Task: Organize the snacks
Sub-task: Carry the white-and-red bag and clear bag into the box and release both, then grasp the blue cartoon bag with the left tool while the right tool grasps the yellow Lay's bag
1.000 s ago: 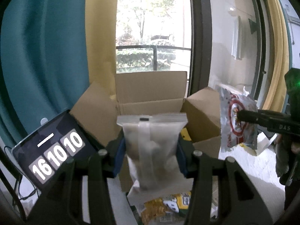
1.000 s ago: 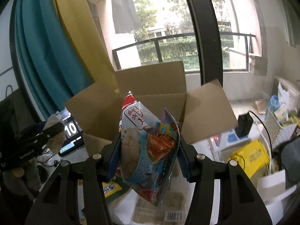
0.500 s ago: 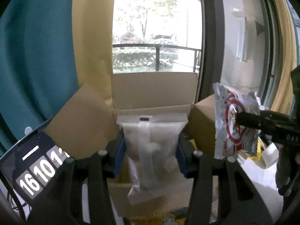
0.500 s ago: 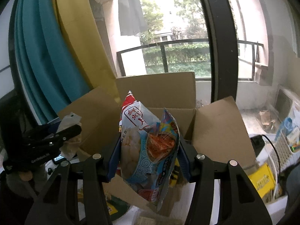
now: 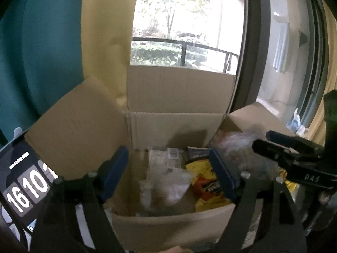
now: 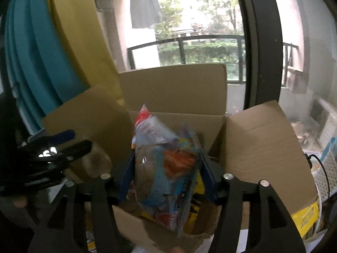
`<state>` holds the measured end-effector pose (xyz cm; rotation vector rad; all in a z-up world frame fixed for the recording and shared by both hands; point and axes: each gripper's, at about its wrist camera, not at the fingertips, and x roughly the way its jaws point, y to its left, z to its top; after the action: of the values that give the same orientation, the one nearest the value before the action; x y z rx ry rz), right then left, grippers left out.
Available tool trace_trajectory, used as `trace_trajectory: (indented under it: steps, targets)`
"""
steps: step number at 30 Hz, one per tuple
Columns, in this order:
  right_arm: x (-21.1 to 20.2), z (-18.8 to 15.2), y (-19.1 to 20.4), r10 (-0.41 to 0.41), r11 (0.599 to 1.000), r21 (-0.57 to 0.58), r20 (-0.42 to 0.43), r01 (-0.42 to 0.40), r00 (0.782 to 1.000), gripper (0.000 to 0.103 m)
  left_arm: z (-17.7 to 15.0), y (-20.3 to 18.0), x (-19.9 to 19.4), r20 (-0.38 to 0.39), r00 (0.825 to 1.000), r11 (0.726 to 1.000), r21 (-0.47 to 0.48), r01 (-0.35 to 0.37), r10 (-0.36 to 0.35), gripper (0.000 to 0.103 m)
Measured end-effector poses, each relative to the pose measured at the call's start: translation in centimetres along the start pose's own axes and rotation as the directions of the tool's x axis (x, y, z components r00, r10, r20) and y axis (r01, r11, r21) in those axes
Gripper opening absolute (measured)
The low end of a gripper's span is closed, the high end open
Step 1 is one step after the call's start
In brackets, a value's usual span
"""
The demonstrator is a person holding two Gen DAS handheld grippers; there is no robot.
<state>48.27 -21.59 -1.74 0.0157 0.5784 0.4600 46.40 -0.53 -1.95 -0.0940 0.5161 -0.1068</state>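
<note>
both tongs have just been opening over the cardboard box point(image 5: 177, 126): the left tongs point(image 5: 168, 175) gape empty, white packet point(image 5: 166, 181) dropped inside, while the right tongs point(image 6: 166, 177) loosen around the blue snack bag point(image 6: 166, 168).

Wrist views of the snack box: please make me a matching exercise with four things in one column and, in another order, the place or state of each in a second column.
Things
1. blue snack bag
2. yellow packet
3. clock screen
4. cardboard box

Places or states
a. lies inside the box, near its right wall
b. stands open, with its flaps up
c. upright in the air over the box
d. outside the box, to its left

Pairs: 1-c, 2-a, 3-d, 4-b
</note>
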Motion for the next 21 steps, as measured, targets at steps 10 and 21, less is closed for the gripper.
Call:
trace_trajectory:
  steps: [10,21]
  targets:
    - [-2.1,0.1,0.7,-0.016,1.0,-0.013,0.018,0.016,1.0,0.079,0.2,-0.4,-3.4,0.033,0.999,1.0,-0.002,0.007,-0.007,0.086]
    - [-6.2,-0.9,2.2,-0.029,0.999,-0.026,0.036,0.03,0.999,0.079,-1.3,-1.0,-8.4,0.056,0.998,1.0,0.0,0.019,-0.019,0.086]
